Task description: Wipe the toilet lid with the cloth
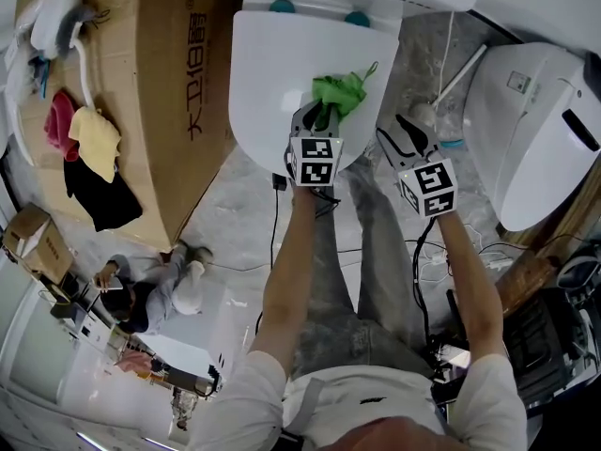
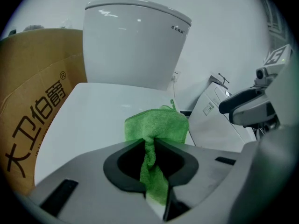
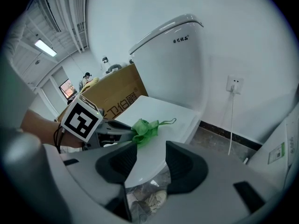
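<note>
Left gripper [image 2: 149, 146] is clamped on the green cloth [image 2: 156, 125], which lies bunched on the closed toilet lid [image 2: 93, 115] just ahead of its jaws. Right gripper [image 3: 147, 164] is empty with jaws apart, off the lid's edge. Judged: wiping barely begun, with most of the lid remaining.

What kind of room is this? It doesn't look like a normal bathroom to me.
Probably a workshop or test space, not a home bathroom: the toilet stands right beside a big cardboard box, another white fixture sits close on its other side, and cables trail across the floor.
</note>
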Motion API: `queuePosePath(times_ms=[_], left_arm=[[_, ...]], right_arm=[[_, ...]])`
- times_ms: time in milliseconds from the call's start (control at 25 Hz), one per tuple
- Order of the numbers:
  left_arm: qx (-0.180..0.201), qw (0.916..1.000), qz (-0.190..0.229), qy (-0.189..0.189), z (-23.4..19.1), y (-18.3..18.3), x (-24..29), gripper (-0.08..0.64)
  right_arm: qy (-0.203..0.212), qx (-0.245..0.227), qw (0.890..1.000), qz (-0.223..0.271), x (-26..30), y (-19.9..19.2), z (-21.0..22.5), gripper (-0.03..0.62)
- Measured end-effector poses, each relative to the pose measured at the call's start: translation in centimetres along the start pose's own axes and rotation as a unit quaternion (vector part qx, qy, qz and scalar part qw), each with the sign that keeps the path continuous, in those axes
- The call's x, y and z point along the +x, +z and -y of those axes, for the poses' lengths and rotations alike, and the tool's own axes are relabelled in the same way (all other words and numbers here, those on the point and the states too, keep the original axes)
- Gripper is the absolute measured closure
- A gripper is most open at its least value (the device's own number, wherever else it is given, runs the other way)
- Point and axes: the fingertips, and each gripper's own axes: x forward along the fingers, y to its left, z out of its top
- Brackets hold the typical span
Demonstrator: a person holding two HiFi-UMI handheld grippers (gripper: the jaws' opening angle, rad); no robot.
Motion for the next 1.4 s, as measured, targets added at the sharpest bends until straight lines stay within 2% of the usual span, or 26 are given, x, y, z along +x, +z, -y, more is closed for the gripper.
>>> queuePosePath(times_ms=[440, 760, 1200, 1400], left_arm=[[0.010, 0.9992, -0.007, -0.038, 4.9, -1.7, 0.4, 0.482], [0.010, 0.9980, -0.017, -0.061, 6.9, -3.4, -0.2, 0.482], [0.015, 0.9958, -0.029, -0.085, 8.2, -6.3, -1.6, 0.482], [0.007, 0.9960, -0.030, -0.083, 7.4, -7.7, -2.6, 0.482]], right_arm=[[0.003, -0.012, 1.000, -0.014, -0.7, -1.9, 0.5, 0.393], [0.021, -0.025, 0.999, -0.035, -0.8, -3.7, -0.4, 0.393], [0.043, -0.046, 0.996, -0.062, -0.6, -5.3, -1.7, 0.393], [0.051, -0.057, 0.995, -0.068, 0.0, -5.1, -2.9, 0.393]])
